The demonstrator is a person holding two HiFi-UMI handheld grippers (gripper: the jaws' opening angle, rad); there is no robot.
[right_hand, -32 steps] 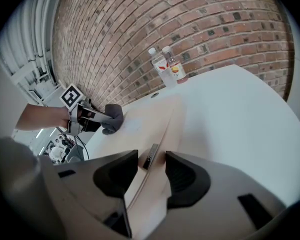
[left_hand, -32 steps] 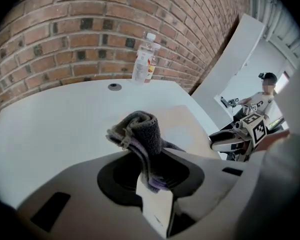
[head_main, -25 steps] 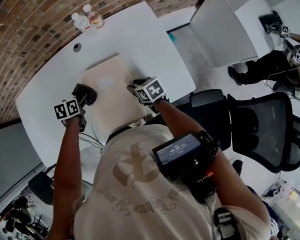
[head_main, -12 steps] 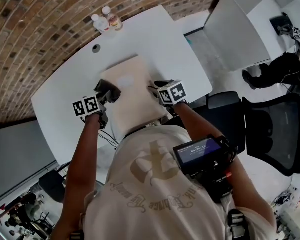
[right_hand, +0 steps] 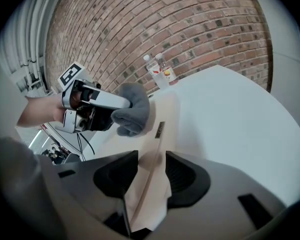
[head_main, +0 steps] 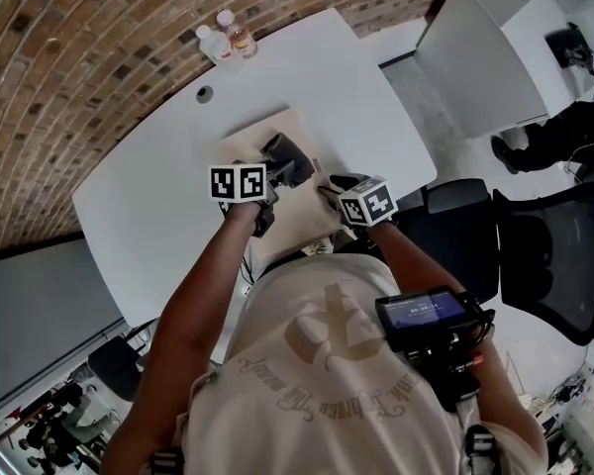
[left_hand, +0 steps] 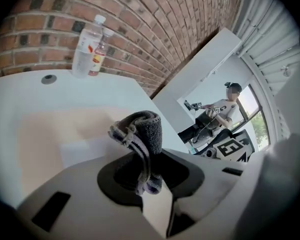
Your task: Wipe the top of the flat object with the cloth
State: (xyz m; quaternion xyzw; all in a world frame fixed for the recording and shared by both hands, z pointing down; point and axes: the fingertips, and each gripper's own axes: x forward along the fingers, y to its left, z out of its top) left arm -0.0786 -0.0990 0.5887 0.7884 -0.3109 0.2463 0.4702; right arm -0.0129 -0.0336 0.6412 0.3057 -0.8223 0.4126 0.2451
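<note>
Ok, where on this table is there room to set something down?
Bare table lies left and right of the beige board. Two bottles stand at the far edge. Crowded: the board, where the left gripper with the cloth and the right gripper are.

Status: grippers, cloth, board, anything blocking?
Left hand-held gripper shut on cloth, over board. Right hand-held gripper open, straddling board edge. Bottles far back on table, not blocking.

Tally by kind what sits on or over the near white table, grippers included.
Bottles: 2
Cloth: 1
Flat board: 1
Cable grommet: 1
Grippers: 2 (left gripper, shut on the cloth; right gripper, open over the board's edge)
Total: 7
</note>
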